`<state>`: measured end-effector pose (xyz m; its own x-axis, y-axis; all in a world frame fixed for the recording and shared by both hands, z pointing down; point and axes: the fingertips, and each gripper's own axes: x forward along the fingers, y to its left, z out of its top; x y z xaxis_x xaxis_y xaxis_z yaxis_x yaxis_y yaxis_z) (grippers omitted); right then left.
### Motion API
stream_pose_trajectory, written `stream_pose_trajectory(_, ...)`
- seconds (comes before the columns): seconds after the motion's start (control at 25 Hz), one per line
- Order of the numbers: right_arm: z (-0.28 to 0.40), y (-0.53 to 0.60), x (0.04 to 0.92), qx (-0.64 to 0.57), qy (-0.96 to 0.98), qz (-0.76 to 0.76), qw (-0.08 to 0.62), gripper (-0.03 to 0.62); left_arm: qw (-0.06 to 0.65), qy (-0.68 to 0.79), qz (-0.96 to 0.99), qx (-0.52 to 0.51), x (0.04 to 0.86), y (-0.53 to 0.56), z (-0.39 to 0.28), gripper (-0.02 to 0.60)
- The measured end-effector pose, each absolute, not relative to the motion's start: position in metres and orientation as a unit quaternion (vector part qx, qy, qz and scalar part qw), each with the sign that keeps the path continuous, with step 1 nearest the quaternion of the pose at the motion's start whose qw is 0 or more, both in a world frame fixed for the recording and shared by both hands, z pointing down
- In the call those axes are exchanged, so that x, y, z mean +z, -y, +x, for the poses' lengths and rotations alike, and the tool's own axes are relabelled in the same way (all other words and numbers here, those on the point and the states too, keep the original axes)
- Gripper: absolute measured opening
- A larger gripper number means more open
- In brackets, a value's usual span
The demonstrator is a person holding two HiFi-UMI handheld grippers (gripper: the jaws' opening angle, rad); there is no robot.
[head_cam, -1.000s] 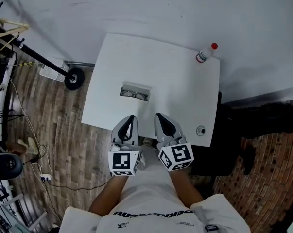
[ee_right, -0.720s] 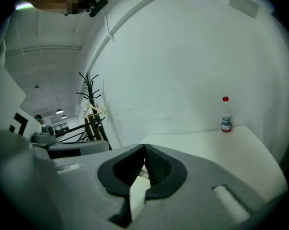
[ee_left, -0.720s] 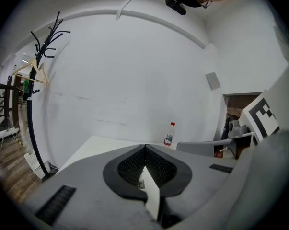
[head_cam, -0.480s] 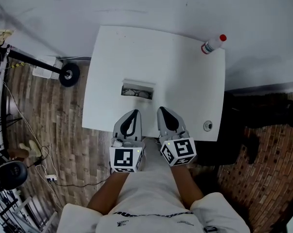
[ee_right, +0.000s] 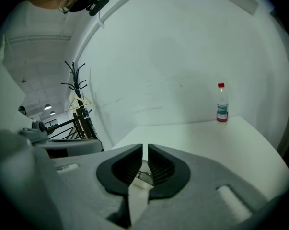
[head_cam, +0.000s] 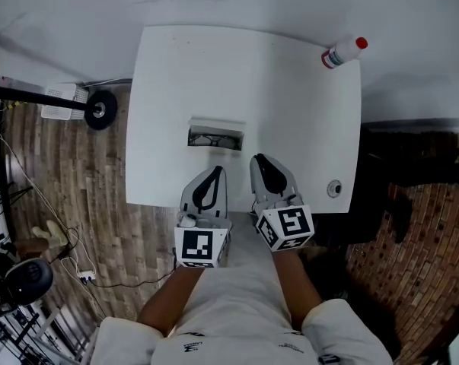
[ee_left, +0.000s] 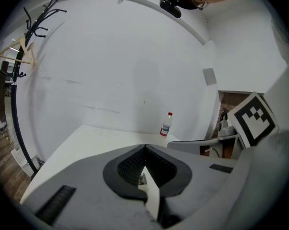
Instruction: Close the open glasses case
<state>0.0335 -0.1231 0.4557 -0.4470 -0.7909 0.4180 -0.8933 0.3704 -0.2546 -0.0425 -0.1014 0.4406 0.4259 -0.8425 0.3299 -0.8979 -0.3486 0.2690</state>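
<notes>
Glasses case (head_cam: 215, 136) lies open near the middle of the white table (head_cam: 290, 105), dark spectacles showing inside it and its pale lid apparently raised along the far side, though the hinge cannot be made out. Both tools hang at the near edge of the table, well short of the case and touching nothing. Left gripper (head_cam: 215, 172) is clenched, its jaw tips meeting with nothing between them, as its own view (ee_left: 145, 148) confirms. Right gripper (head_cam: 259, 160) is likewise drawn together on nothing, with only a thin slit between its ribbed pads (ee_right: 145, 148). A red-capped bottle (head_cam: 343, 52) stands at the far right corner and a small round object (head_cam: 334, 188) sits near the right front edge, both well apart from the case. Closing has not begun.

Hazards, as judged: the case looks light and the tabletop smooth, so a one-sided push on the lid may slide or turn the case instead of folding it shut. An unbraced base would cause this. A push landing off-centre could twist the lid, and a spectacle arm standing proud of the tray, if any does, could stop the lid short of latching. Clenched jaws also offer a narrow contact that may slip off the lid edge.
</notes>
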Motion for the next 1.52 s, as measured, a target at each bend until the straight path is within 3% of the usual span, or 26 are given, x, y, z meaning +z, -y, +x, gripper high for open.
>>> stream_pose_trajectory(0.4,0.031,0.137,0.495,0.250,0.809,0.515,0.132,0.057,0.219,0.529,0.817,0.072,0.466,0.108,-0.044,-0.003)
stream_pose_trajectory(1.52,0.032,0.177,0.567,0.297,0.794,0.505,0.160,0.065,0.250,0.524,0.810,0.078,0.503,0.121,-0.040,-0.003)
